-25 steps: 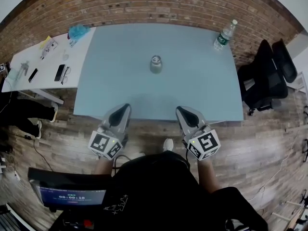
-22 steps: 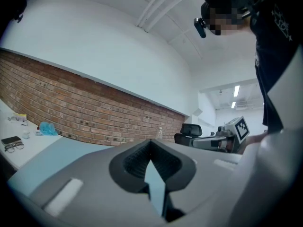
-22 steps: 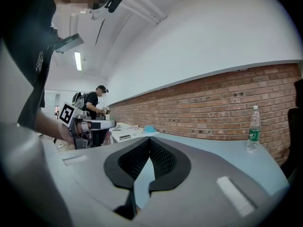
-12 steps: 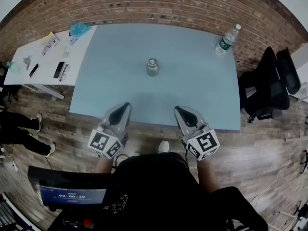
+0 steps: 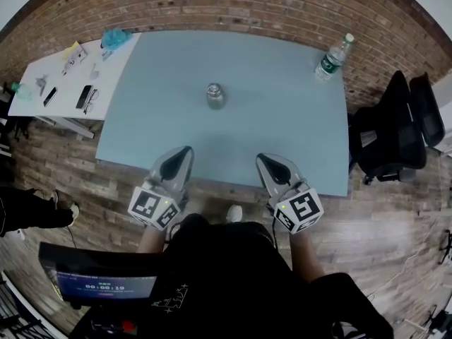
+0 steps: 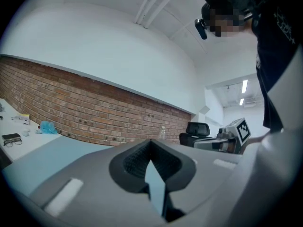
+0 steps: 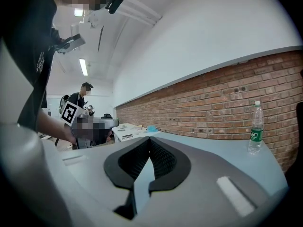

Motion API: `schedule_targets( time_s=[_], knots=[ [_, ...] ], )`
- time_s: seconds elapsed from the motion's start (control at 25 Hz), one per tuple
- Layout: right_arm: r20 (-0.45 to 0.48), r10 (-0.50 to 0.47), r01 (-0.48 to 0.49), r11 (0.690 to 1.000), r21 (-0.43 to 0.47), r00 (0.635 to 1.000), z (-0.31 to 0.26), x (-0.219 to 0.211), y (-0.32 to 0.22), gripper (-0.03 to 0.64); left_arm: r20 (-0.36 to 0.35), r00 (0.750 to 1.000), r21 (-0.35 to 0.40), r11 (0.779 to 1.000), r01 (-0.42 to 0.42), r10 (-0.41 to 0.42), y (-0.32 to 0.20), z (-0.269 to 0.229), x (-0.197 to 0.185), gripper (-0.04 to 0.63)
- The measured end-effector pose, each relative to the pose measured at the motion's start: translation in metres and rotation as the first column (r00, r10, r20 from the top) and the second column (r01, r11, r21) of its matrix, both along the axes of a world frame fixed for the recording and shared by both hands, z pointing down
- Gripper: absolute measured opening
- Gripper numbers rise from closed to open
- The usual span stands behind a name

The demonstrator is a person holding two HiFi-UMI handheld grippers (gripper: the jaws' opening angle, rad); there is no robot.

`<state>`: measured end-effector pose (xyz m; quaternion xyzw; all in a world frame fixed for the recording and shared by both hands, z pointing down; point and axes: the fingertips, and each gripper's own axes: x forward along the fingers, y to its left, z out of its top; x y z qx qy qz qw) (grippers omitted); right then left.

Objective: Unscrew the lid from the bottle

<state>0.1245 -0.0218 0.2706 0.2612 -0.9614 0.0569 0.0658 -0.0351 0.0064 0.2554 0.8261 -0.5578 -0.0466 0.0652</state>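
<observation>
Bottle (image 5: pixel 215 96) now further left, seemingly capped

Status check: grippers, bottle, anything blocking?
Left gripper and right gripper shut, empty, at near edge of table. Small bottle upright mid-table, capped, untouched. Nothing in the way.

1. Table (image 5: pixel 282 119): smooth matt pale-blue top.
2. Wall (image 5: pixel 247 6): rough red brick.
3. Floor (image 5: pixel 395 217): wood planks, slight sheen.
4. Far-right bottle (image 5: pixel 333 58): clear glossy plastic.
5. Left gripper (image 5: pixel 185 150) & right gripper (image 5: pixel 260 158): matt grey plastic w/ ribbed black pads (image 6: pixel 134 161).

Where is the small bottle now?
Head view: small bottle stands alone mid blue table, beyond left gripper and right gripper, left of the water bottle.
</observation>
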Motion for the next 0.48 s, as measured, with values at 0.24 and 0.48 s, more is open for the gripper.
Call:
schedule_targets(
  time_s=[0.24, 0.48],
  knots=[
    [-0.002, -0.018, 0.018, 1.0, -0.007, 1.0, 0.006, 0.01, -0.008, 0.003, 0.01, 1.0, -0.009, 1.0, 0.015, -0.015, -0.006, 0.002, 0.01, 0.0],
    [0.007, -0.027, 0.027, 0.999, -0.022, 1.0, 0.005, 0.009, -0.013, 0.002, 0.001, 0.999, -0.013, 0.999, 0.04, -0.039, -0.01, -0.001, 0.007, 0.0]
  ],
)
